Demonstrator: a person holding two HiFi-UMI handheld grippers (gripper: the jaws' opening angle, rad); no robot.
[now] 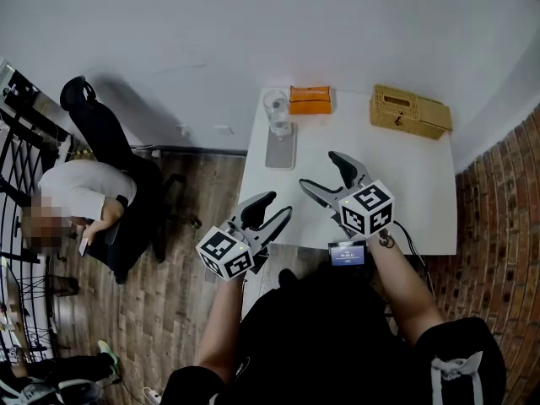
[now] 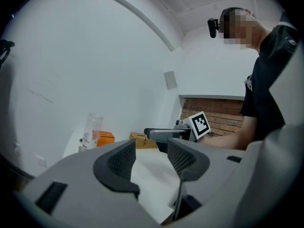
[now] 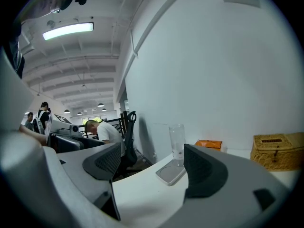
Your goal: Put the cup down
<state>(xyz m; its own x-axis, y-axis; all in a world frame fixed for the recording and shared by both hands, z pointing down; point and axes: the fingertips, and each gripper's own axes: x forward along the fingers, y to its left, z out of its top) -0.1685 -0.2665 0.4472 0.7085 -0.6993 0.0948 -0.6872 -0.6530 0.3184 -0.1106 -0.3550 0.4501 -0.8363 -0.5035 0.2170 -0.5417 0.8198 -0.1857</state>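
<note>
A clear tall cup (image 1: 277, 112) stands upright at the far end of a flat grey pad (image 1: 281, 148) on the white table (image 1: 422, 184). The right gripper view shows the cup (image 3: 177, 142) on the pad (image 3: 171, 171) ahead of the jaws; the left gripper view shows the cup (image 2: 91, 130) far left. My left gripper (image 1: 272, 210) is open and empty at the table's near left edge. Over the table's middle, well short of the cup, my right gripper (image 1: 324, 172) stands open with nothing in it.
An orange packet (image 1: 309, 99) and a wicker basket (image 1: 408, 111) sit along the table's far side. A small screen device (image 1: 347, 254) lies at the near edge. Left of the table are a black office chair (image 1: 105, 133) and a seated person (image 1: 80, 197). A brick wall (image 1: 506, 226) stands to the right.
</note>
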